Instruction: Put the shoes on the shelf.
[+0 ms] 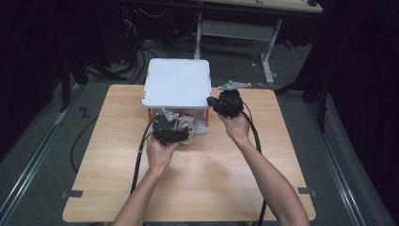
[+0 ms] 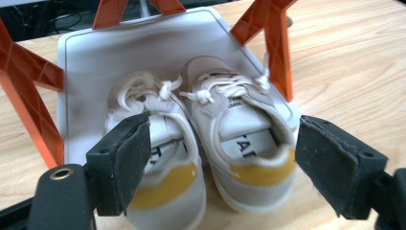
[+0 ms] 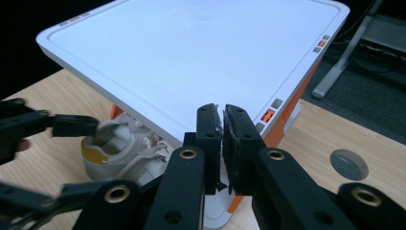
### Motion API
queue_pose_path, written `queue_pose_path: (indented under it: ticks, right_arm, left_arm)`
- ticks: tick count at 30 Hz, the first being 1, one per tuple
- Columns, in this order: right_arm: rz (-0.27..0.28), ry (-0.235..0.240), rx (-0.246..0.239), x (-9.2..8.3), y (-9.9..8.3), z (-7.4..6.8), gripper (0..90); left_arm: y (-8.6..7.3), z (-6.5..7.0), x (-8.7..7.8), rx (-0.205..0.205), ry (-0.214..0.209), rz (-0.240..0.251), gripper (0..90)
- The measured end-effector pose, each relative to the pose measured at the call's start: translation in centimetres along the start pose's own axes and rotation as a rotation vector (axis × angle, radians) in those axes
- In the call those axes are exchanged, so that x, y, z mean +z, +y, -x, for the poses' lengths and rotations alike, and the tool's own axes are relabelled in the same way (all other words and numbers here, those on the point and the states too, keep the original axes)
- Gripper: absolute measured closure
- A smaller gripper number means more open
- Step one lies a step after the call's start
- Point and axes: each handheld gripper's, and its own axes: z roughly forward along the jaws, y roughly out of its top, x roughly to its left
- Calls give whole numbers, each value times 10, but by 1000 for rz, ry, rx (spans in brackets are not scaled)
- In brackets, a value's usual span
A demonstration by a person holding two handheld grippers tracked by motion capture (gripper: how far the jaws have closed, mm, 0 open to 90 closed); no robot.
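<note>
The left gripper (image 2: 218,167) has its jaws spread wide, and between them sit the heels of a pair of shoes (image 2: 206,143). The pads do not press on either shoe: the left pad stands over the left shoe's opening, and the right pad hangs clear, just beside the right heel. The left gripper view shows what the others hide: both shoes are pale with white laces and a yellow band across each heel, and they rest side by side on the lower shelf (image 2: 81,72) of a small rack, between its orange legs (image 2: 28,96). Dark letters show on the right insole, perhaps "TA", cut off by the heel rim; the small tag on the tongue is too blurred to read.

The right gripper (image 3: 223,143) has its jaws pressed together on nothing, just in front of the near edge of the rack's white top (image 3: 191,57). Below and left of these jaws one shoe (image 3: 119,153) peeks out. The high view shows the rack standing at the far side of a wooden table (image 1: 197,183).
</note>
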Motion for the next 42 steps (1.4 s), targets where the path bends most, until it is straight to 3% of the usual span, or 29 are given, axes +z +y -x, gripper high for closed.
queue_pose_path:
  ticks: [2, 6, 10, 14, 18, 32, 42]
  right_arm:
    - [-12, -7, -2, 5, 0, 0, 847]
    - [-22, -17, -3, 11, 1, 0, 845]
    - [-30, -23, -7, 14, 4, -1, 841]
    - [-39, -33, -22, 15, 5, -4, 839]
    - [-41, -37, -26, 15, 5, -4, 839]
    - [-73, -34, -30, 13, 8, -4, 839]
    - [-74, -41, -37, 13, 7, -4, 840]
  left_arm:
    - [-4, 0, -6, -6, -9, 0, 195]
    - [-14, 1, -14, 5, 15, -25, 192]
    - [-27, 2, -19, -25, 31, -60, 181]
    - [-38, 8, -11, -30, 47, -123, 166]
    - [-39, 13, 0, -44, 51, -148, 168]
    - [-33, 21, 16, -62, 75, -134, 224]
    - [-28, 19, 25, -89, 52, -115, 237]
